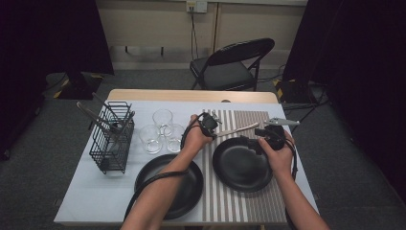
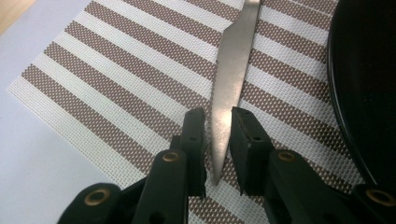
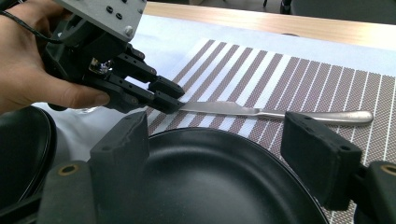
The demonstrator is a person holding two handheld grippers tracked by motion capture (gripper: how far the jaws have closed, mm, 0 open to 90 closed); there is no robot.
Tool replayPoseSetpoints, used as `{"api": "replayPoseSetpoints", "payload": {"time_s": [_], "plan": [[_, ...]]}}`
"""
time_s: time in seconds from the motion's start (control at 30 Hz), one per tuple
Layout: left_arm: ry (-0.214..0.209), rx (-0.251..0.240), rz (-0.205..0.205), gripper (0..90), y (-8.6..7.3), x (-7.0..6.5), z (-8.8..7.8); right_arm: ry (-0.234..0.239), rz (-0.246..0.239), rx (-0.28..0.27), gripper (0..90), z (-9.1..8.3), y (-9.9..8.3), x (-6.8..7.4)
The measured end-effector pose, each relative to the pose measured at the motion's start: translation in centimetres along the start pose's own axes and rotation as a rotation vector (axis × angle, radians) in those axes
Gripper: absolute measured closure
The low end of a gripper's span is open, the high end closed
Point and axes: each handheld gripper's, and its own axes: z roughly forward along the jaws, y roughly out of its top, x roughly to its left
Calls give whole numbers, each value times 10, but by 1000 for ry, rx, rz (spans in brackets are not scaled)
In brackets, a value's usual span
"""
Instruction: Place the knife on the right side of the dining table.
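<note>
one knife (image 2: 230, 79) tip btwn left gripper (image 2: 217, 122) jaws, untouched

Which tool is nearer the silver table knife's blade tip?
Left. The left tool straddles the silver table knife blade tip; the right tool is over the black plate beside it.

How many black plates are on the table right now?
2. One black plate lies on the striped placemat under the right gripper; the other black plate sits left of it on the pale table cover.
</note>
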Motion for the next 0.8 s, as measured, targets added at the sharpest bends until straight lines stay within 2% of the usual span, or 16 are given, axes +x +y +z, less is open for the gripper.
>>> {"api": "replayPoseSetpoints", "payload": {"time_s": [0.33, 0.43, 0.8], "plan": [[-41, -39, -59, 714, -3, 0, -14, -8, 6, 14, 231, 2, -2, -2], [-52, -51, -62, 675, -4, -1, -21, -13, 2, 21, 231, 3, -2, -2], [-100, -90, -123, 528, -9, -6, -48, -20, -12, 34, 231, 7, 1, 0]]}}
